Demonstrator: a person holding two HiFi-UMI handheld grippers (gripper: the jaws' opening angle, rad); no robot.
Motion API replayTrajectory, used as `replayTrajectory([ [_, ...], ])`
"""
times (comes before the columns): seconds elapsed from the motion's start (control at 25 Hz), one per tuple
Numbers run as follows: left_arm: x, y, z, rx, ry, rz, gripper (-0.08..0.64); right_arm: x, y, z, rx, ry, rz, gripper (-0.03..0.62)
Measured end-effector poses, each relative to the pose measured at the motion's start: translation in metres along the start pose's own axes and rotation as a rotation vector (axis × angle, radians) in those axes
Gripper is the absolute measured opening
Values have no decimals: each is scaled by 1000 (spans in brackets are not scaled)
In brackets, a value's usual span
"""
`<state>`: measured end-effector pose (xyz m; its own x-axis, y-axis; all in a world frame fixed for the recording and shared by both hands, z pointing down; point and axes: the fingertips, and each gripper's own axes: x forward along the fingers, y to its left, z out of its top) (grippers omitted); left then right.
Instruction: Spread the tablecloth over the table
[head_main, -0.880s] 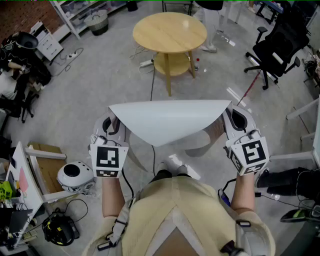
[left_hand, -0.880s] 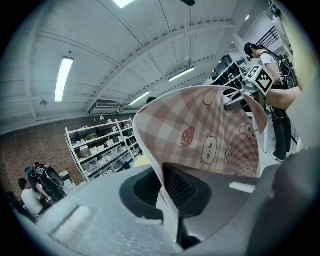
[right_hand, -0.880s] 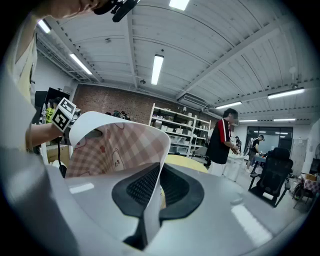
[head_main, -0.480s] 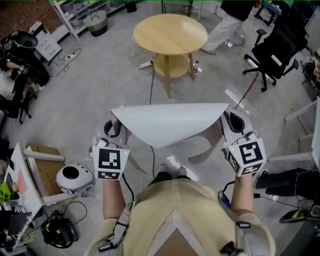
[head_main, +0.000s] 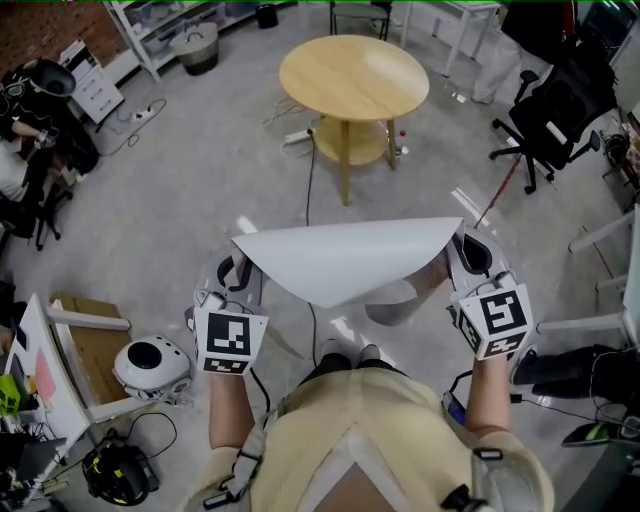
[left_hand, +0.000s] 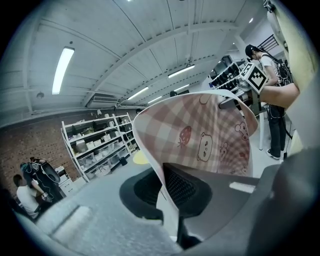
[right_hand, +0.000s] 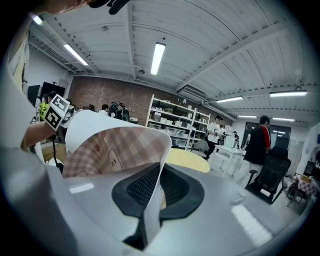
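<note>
The tablecloth (head_main: 345, 258) hangs stretched between my two grippers at chest height, white side up in the head view. Its underside is pink check with bear prints (left_hand: 210, 135) (right_hand: 112, 145). My left gripper (head_main: 238, 270) (left_hand: 167, 187) is shut on the cloth's left corner. My right gripper (head_main: 467, 250) (right_hand: 152, 200) is shut on the right corner. The cloth's edge runs up between each pair of black pads. The round wooden table (head_main: 355, 78) stands bare ahead of the cloth, apart from it, and shows as a yellow top (right_hand: 189, 161) beyond the right jaws.
A black office chair (head_main: 558, 95) stands right of the table. A cable and power strip (head_main: 302, 135) lie on the floor by its base. A white round device (head_main: 148, 362) and a cardboard box (head_main: 88, 335) sit at my lower left. Shelving (head_main: 165, 25) lines the back.
The table now sits a little lower and further right in the head view. A person who walked behind the table has left the view. Both grippers keep hold of the cloth.
</note>
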<state>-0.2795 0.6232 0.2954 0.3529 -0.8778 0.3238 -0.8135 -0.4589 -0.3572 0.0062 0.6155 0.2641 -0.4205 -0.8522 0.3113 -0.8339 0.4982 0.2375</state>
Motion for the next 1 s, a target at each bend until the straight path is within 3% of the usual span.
replayTrajectory([
  [0.28,15,21,-3,15,-13,8,5,19,4,3,0,5,-10,8],
  [0.56,55,36,10,49,6,43,5,56,-24,4,-18,-9,8,9],
  [1.0,145,43,34,36,85,90,5,120,-98,7,-26,-17,87,8],
])
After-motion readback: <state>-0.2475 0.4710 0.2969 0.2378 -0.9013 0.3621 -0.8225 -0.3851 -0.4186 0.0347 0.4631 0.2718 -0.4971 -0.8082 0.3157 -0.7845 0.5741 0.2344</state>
